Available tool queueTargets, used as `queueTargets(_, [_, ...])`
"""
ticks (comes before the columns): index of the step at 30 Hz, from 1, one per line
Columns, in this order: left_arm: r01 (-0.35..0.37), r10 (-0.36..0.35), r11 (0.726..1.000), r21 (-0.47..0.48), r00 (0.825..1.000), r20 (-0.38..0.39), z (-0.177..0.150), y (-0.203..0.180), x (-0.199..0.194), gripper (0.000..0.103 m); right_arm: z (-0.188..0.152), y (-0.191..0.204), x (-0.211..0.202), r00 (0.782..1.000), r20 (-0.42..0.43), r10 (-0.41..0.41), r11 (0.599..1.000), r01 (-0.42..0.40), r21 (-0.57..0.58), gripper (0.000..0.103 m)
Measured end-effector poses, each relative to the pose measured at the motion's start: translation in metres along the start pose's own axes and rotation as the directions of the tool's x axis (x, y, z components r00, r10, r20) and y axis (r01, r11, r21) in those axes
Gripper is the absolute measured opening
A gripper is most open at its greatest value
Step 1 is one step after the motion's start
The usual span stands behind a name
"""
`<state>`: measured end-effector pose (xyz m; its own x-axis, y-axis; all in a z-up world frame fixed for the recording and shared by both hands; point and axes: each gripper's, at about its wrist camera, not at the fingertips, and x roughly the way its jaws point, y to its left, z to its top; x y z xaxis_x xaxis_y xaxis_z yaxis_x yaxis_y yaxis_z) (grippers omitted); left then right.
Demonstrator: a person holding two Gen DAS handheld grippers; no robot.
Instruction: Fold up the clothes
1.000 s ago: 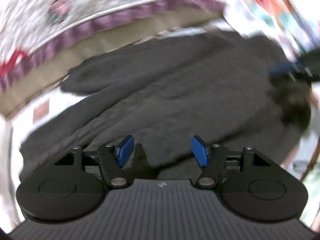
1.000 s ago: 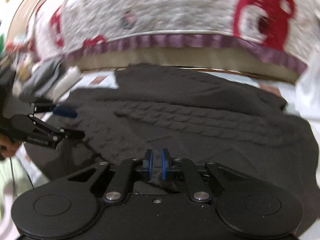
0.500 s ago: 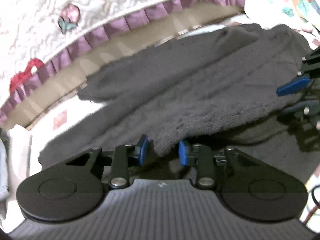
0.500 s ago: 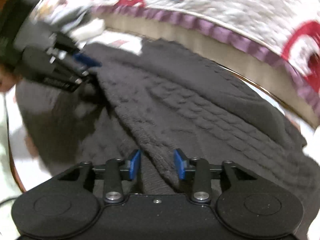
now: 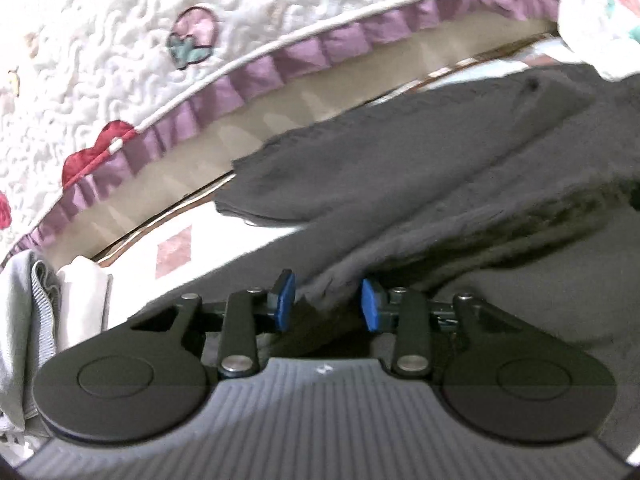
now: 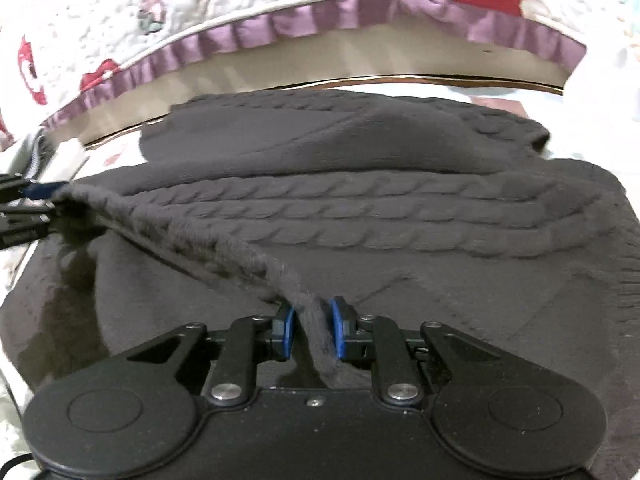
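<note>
A dark grey cable-knit sweater (image 5: 400,168) (image 6: 360,208) lies spread on a white sheet. Its near edge is lifted and folded over toward the far side. My left gripper (image 5: 326,308) has that edge between its blue pads; the jaws are easing open slightly, though the fabric still fills the gap. My right gripper (image 6: 313,330) is closing, its pads pressing on a bunched ridge of the same edge. In the right wrist view the left gripper (image 6: 28,208) holds the far end of the raised edge, which stretches between the two grippers.
A white quilt (image 5: 100,60) (image 6: 240,0) with red and pink motifs and a purple frill (image 5: 256,76) rises behind the sweater. Folded grey and white clothes (image 5: 24,312) lie at the left. White sheet with a pink diamond (image 5: 174,252) shows beside the sweater.
The left jaws, wide apart a second ago, have closed around the sweater's edge. The right jaws opened, then closed on it. The edge is now raised and carried toward the quilt.
</note>
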<state>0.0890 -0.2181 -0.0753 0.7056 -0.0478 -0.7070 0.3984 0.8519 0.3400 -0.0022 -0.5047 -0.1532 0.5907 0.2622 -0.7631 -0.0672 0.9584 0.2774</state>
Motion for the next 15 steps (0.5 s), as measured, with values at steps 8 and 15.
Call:
queueTargets(8, [-0.277,0.272,0.957,-0.084,0.96,-0.073,-0.004,0.023,0.018,0.051,0.004,-0.011,0.004,1.0,0.0,-0.031,0.999,0.031,0.024,0.02])
queueTargets(15, [0.11,-0.289,0.635,-0.764,0.952,-0.104,-0.088,0.081,0.028,0.049,0.007,-0.006,-0.007,0.989,0.013,-0.151,0.985,0.151,-0.085,0.049])
